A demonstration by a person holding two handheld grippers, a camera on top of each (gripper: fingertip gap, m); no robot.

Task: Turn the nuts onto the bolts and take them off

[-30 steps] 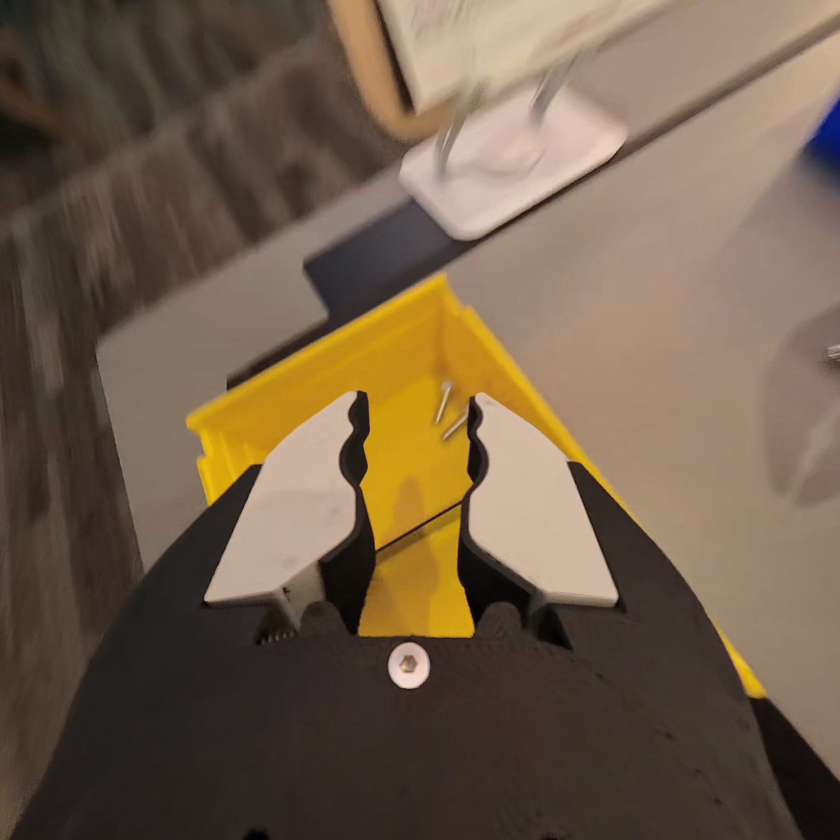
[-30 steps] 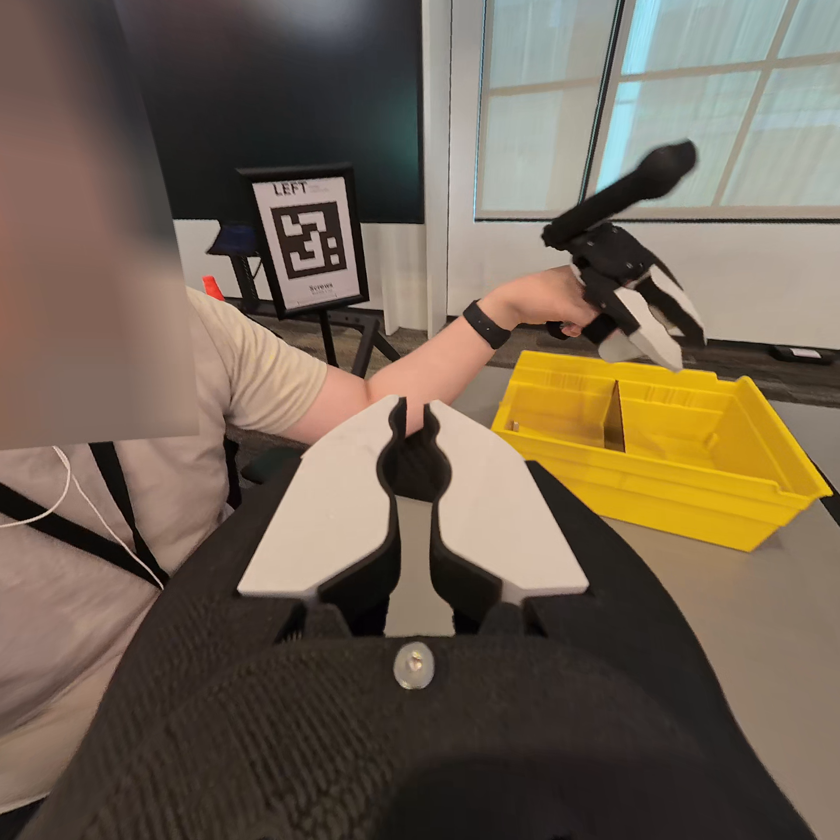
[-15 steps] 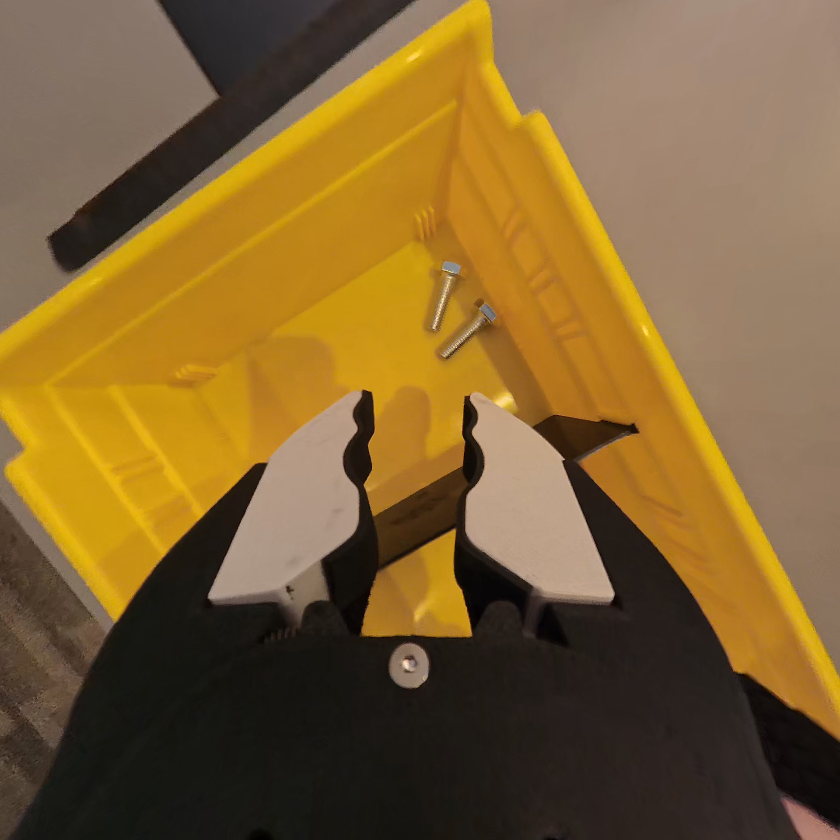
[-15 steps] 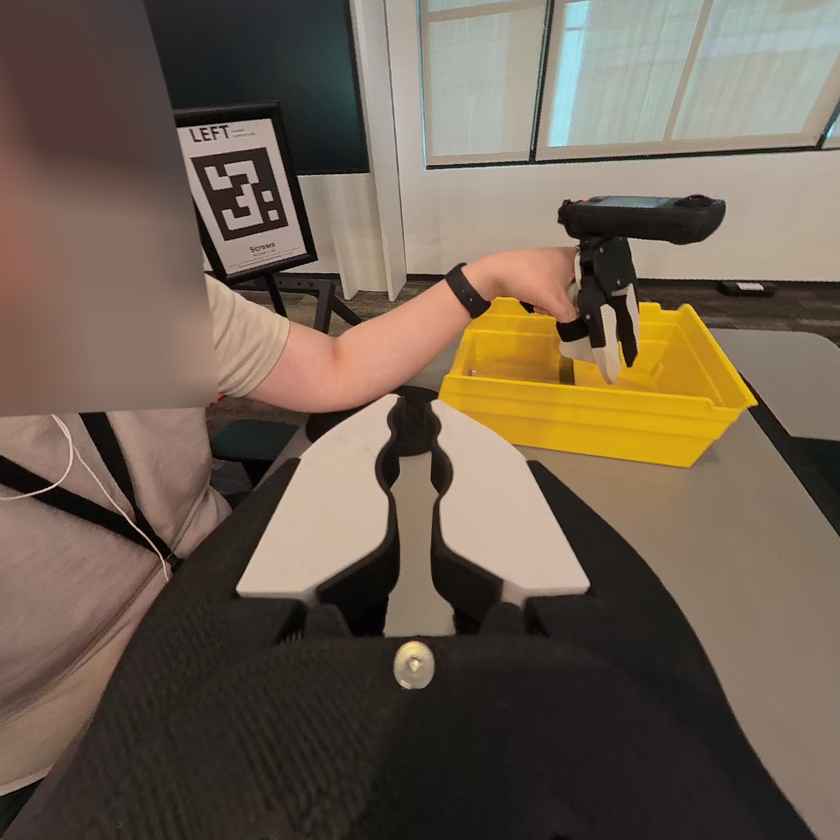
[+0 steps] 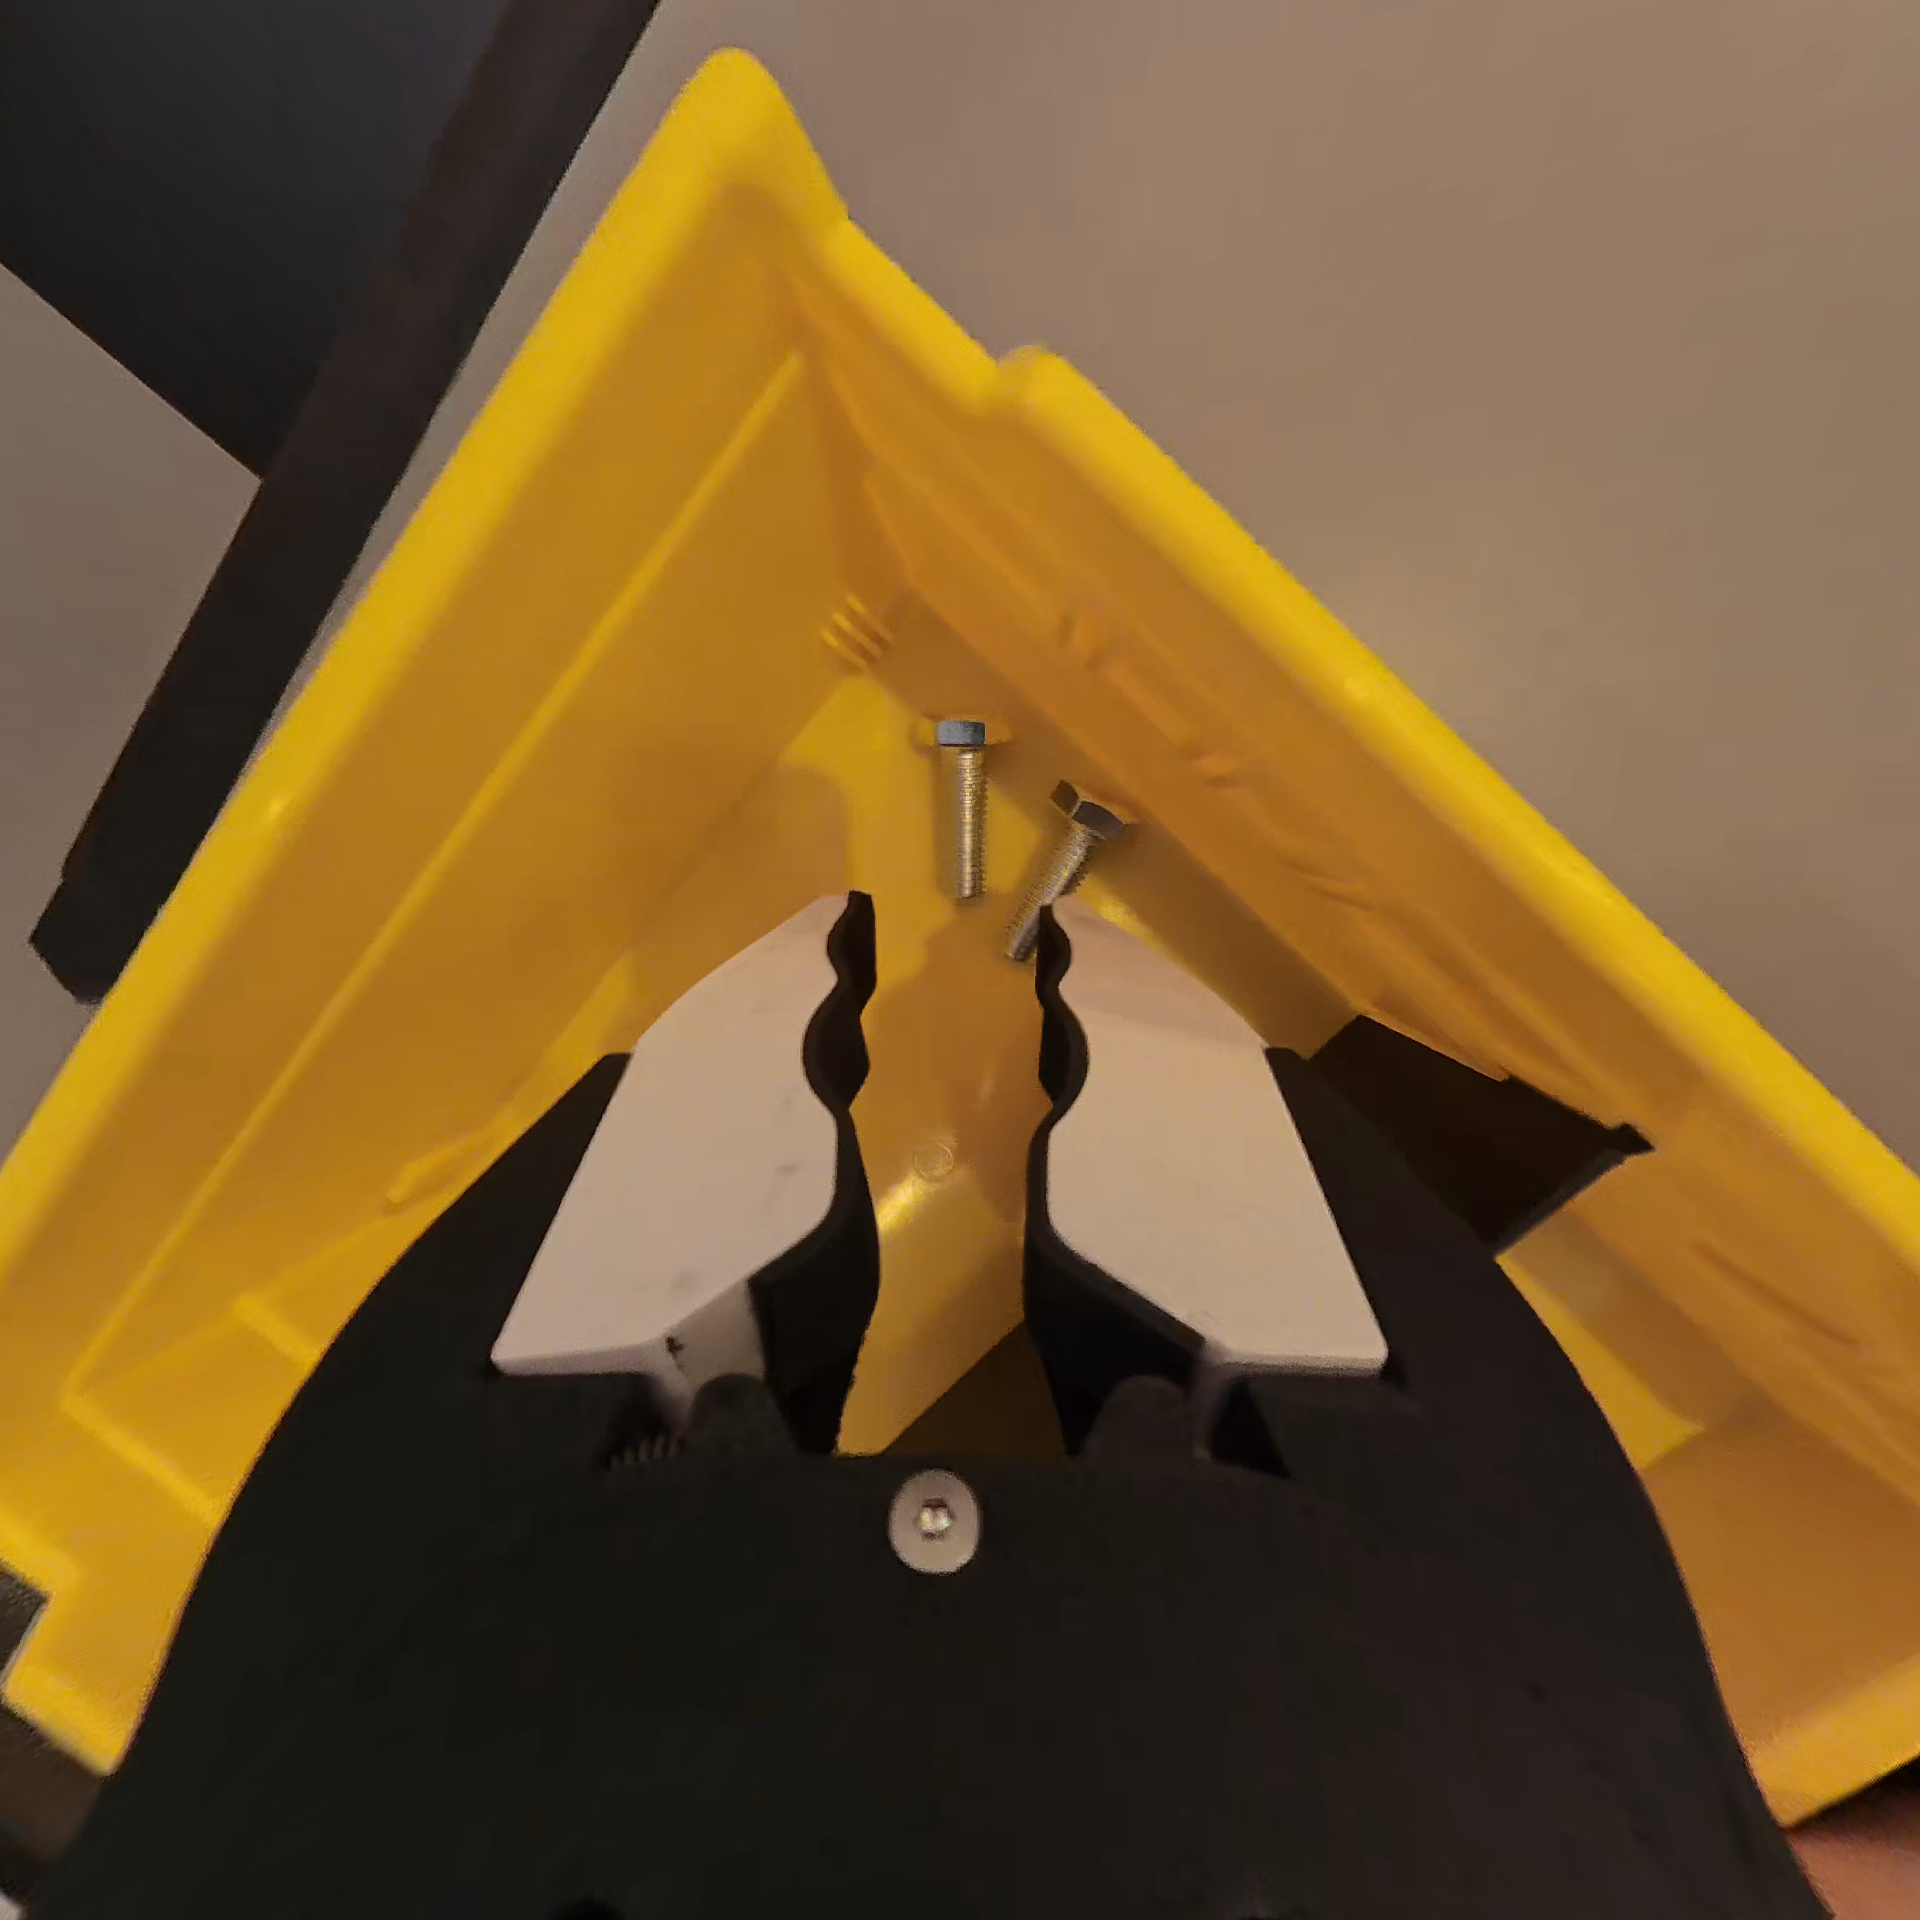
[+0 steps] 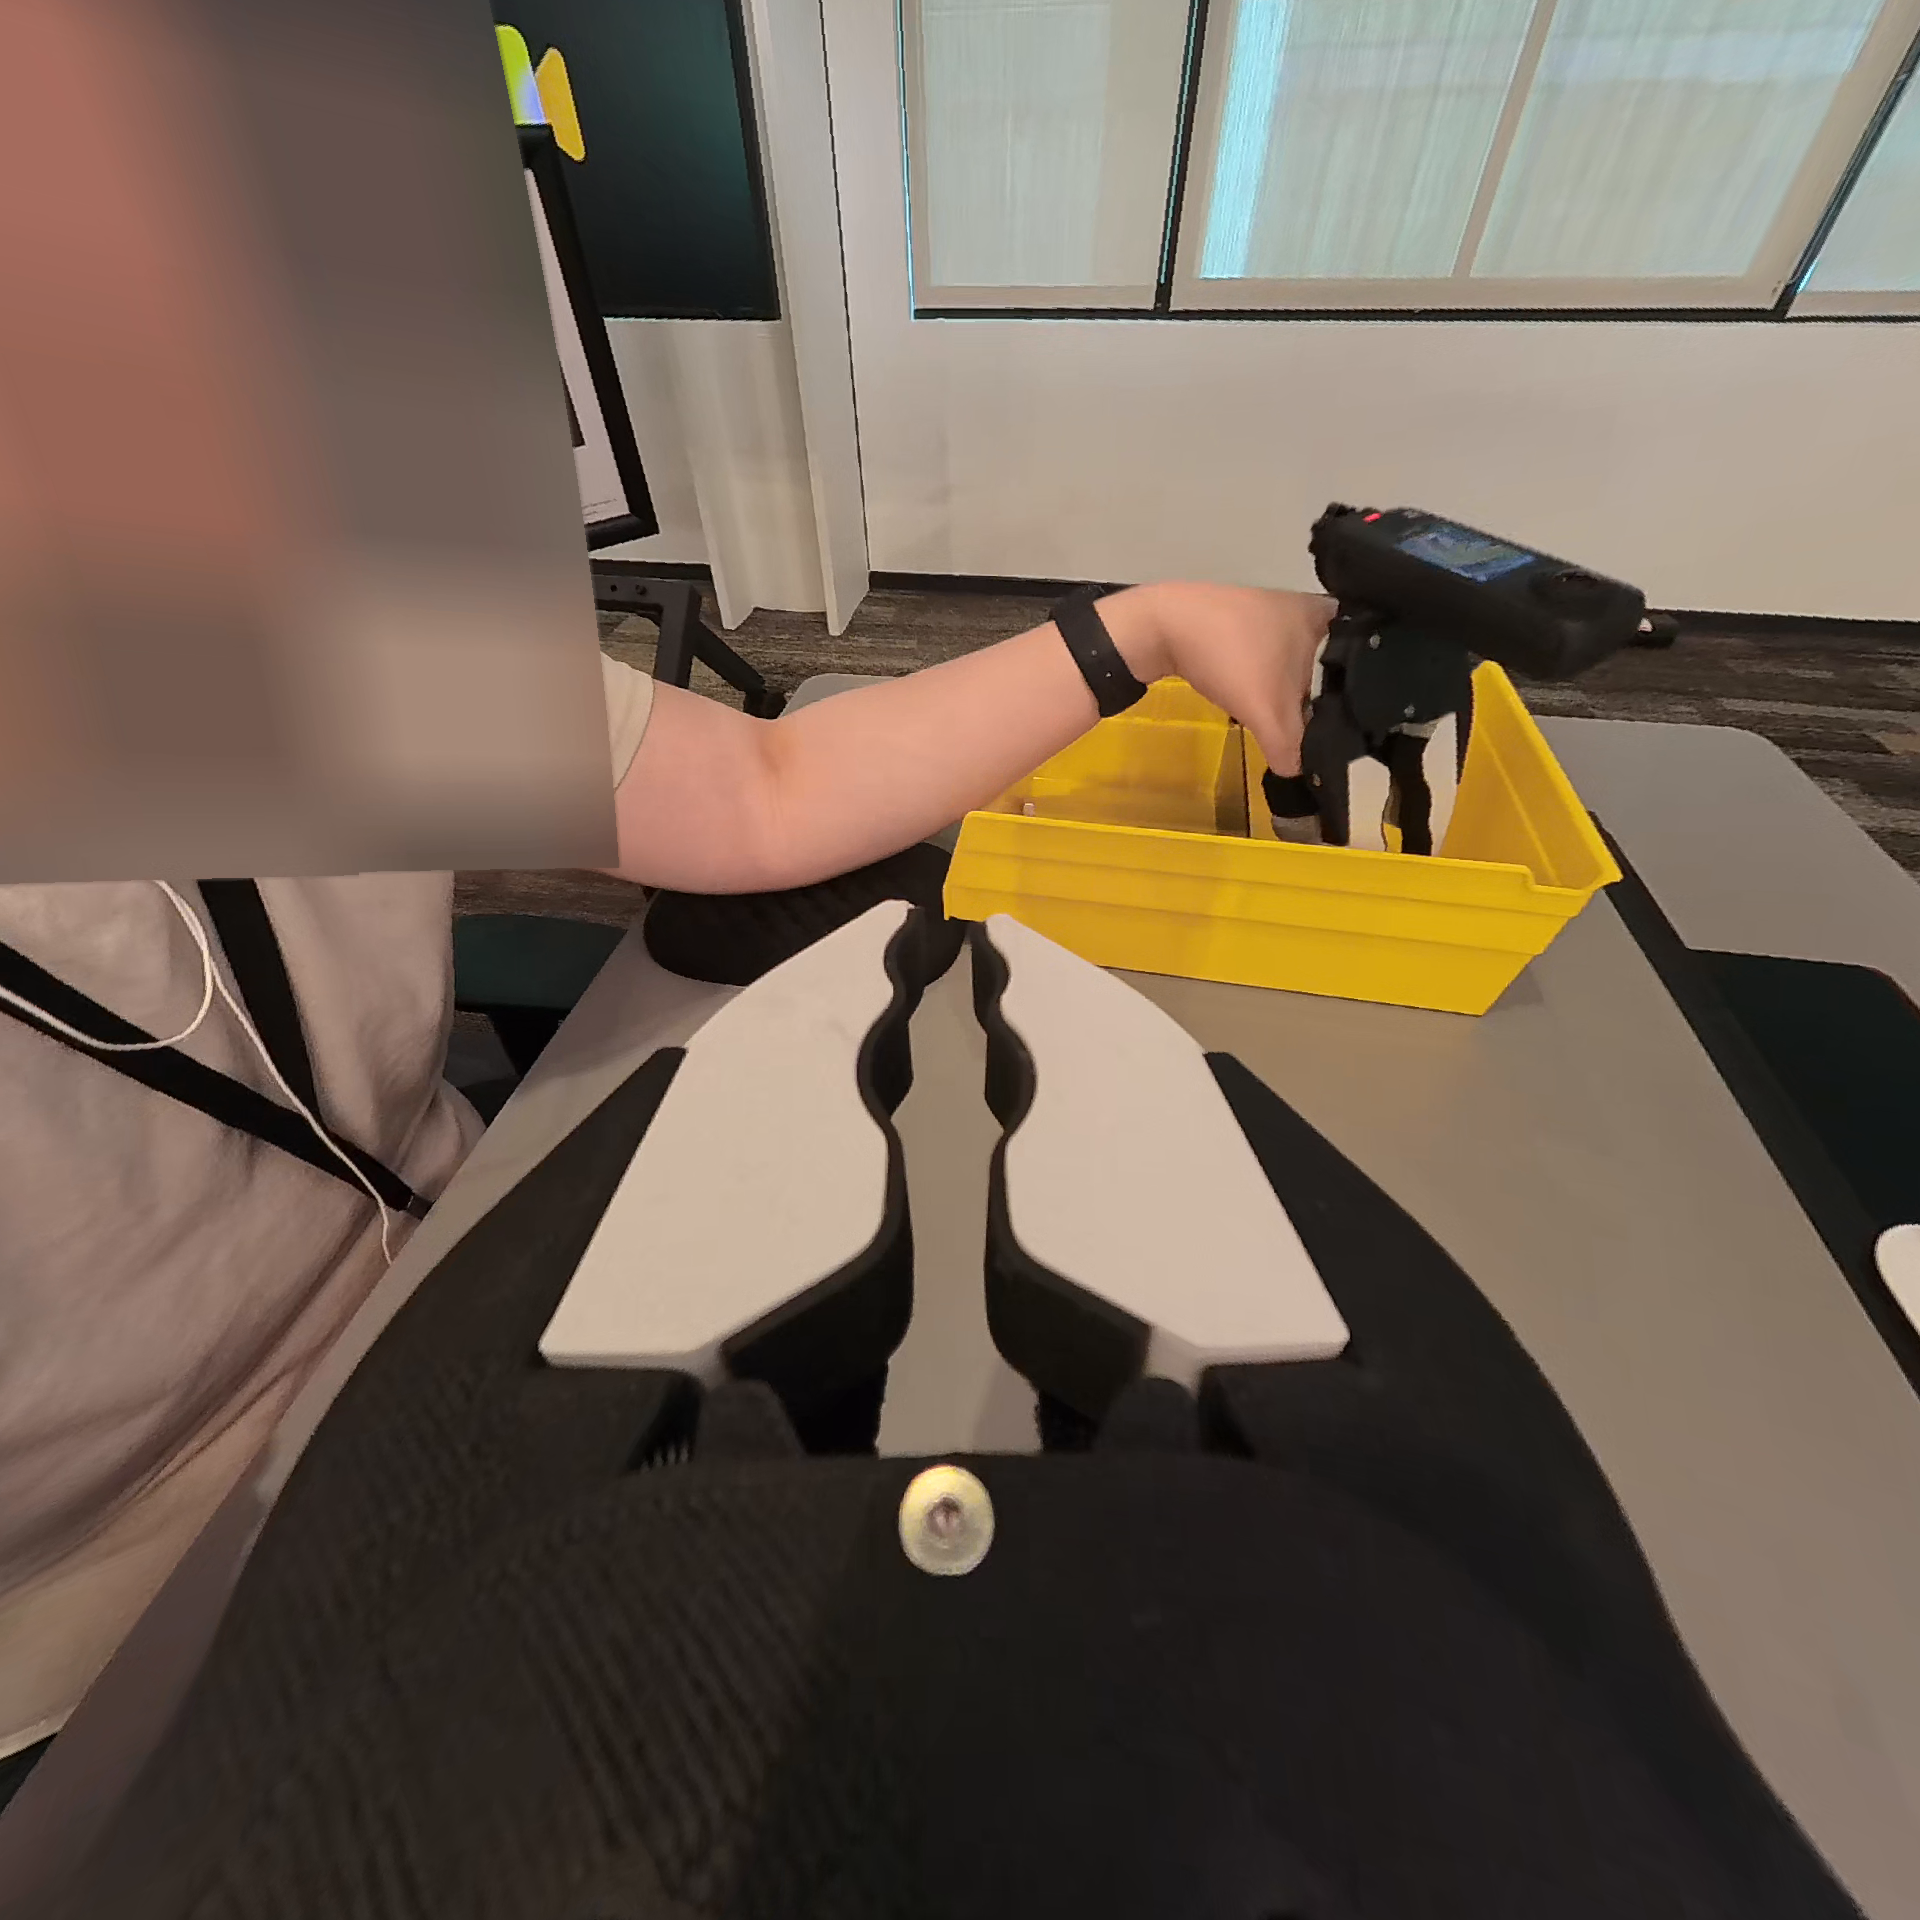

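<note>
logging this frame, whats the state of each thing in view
left tongs: open, empty, lowered into the yellow bin, tips just short of the bolts
right tongs: slightly open, empty, over the table, outside the bin
yellow bin: upright on the grey table, split by a dark divider
straight bolt: lying flat on the bin floor, no nut on it
angled bolt: lying flat near the bin wall, no nut on it

Office-type room: grey table (image 6: 1455,1143), patterned carpet (image 6: 1787,717) behind table, wide blinded windows (image 6: 1351,145) above it, framed sign on stand (image 6: 603,416) left of table.
</note>
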